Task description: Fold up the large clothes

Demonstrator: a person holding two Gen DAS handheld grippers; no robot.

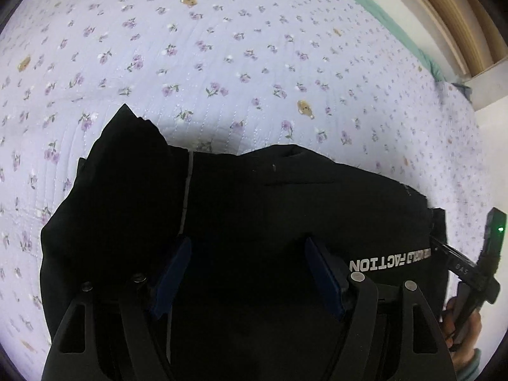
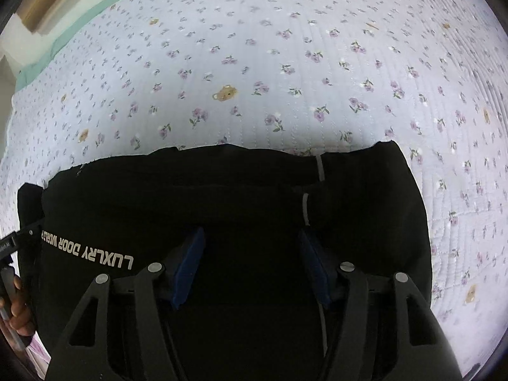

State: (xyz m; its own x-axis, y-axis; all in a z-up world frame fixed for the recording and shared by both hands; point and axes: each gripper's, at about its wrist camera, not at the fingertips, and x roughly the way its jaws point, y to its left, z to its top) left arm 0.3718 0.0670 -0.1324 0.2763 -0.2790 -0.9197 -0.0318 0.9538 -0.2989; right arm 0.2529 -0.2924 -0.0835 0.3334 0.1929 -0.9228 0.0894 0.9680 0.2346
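A black garment [image 1: 238,197] with white lettering lies folded on the floral bedspread [image 1: 222,63]. It also fills the lower half of the right wrist view [image 2: 222,190]. My left gripper [image 1: 247,247] is open, its blue pads spread wide just over the black cloth. My right gripper [image 2: 250,244] is open too, pads apart above the cloth. The right gripper's body shows at the right edge of the left wrist view [image 1: 470,270]. Whether the pads touch the cloth is hidden by the dark fabric.
The lilac quilted bedspread [image 2: 285,79] stretches far beyond the garment. A green sheet edge [image 1: 374,9] and a wooden bed frame [image 1: 451,16] run along the far side. A white wall [image 1: 489,89] stands past the bed's corner.
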